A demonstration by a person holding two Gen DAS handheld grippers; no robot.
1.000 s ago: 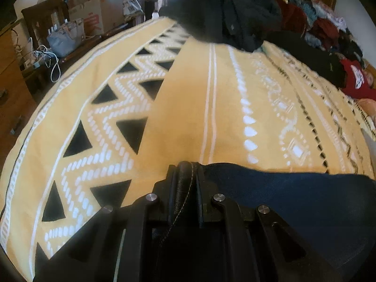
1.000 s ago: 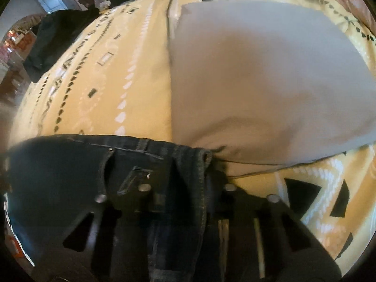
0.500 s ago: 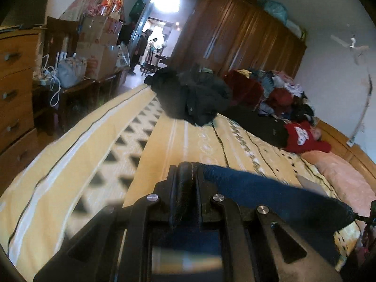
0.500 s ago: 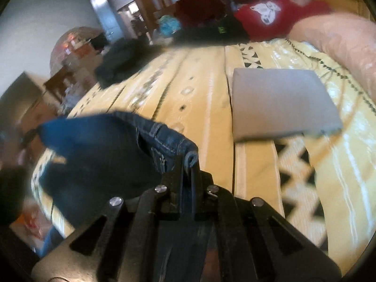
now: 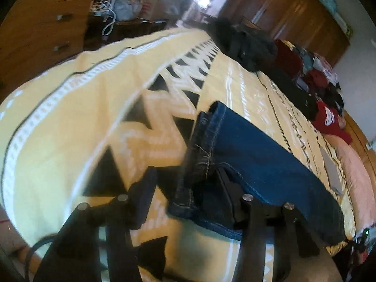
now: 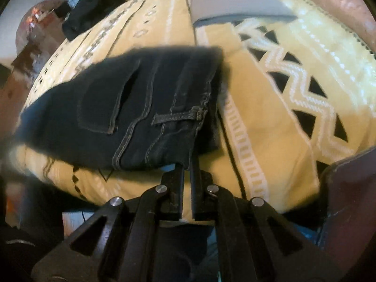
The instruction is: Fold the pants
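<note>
Dark blue jeans (image 5: 253,164) lie stretched along the yellow patterned bedspread (image 5: 70,122). In the left wrist view the leg hems sit between the spread fingers of my left gripper (image 5: 185,178), which is open, with the cloth resting loose against the right finger (image 5: 223,188). In the right wrist view the waist end of the jeans (image 6: 141,108), with pocket and belt loop, lies on the bed. My right gripper (image 6: 186,166) is nearly closed with a thin gap, its tips at the waistband edge; whether it pinches cloth is unclear.
A heap of dark and red clothes (image 5: 282,56) lies along the far side of the bed. A grey folded cloth (image 6: 235,4) lies beyond the waist. A pink pillow (image 5: 354,171) is at the right. A wooden dresser (image 5: 42,23) stands at the left.
Both grippers brought the lifted jeans down onto the bed. The left gripper opened and let go of the hems. The right gripper drew back to the waistband edge.
</note>
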